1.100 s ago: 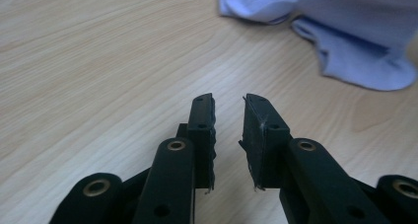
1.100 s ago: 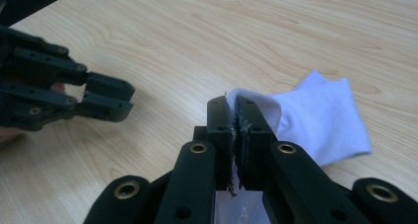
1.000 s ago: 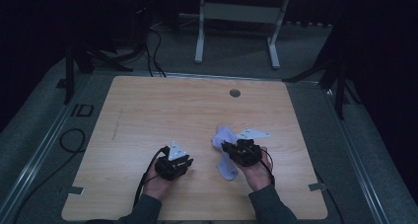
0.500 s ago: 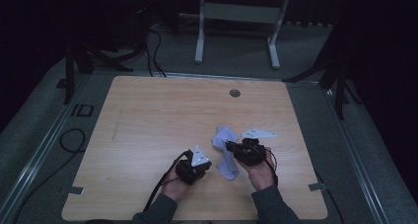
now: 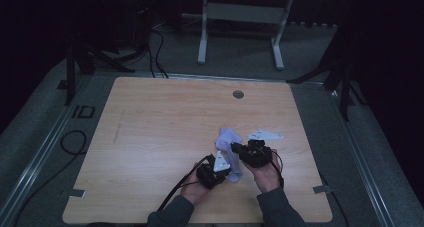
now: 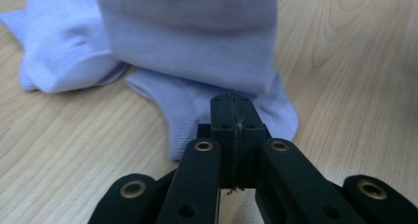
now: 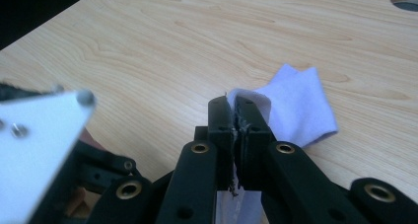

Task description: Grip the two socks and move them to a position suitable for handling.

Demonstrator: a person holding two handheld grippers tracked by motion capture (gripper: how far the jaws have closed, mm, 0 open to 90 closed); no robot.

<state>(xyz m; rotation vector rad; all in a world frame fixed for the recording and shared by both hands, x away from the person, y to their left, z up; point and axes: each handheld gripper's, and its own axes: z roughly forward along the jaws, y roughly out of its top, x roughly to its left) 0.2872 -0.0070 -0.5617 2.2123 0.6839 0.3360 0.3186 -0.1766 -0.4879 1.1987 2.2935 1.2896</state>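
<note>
My right claw (image 7: 235, 116) is clamped on the pale sock (image 5: 228, 138), which lies on the bench (image 5: 150, 122). My left claw (image 6: 235, 116) has just closed, pinching the sock's near edge.

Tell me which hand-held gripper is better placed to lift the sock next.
Right, probably. The right hand-held gripper is already shut on a fold of the pale sock. The left hand-held gripper is shut with its tips at the sock's edge, and no fabric shows between them.

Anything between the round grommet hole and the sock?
Nothing: in the high view, bare wood runs from the grommet hole down to the sock.
</note>
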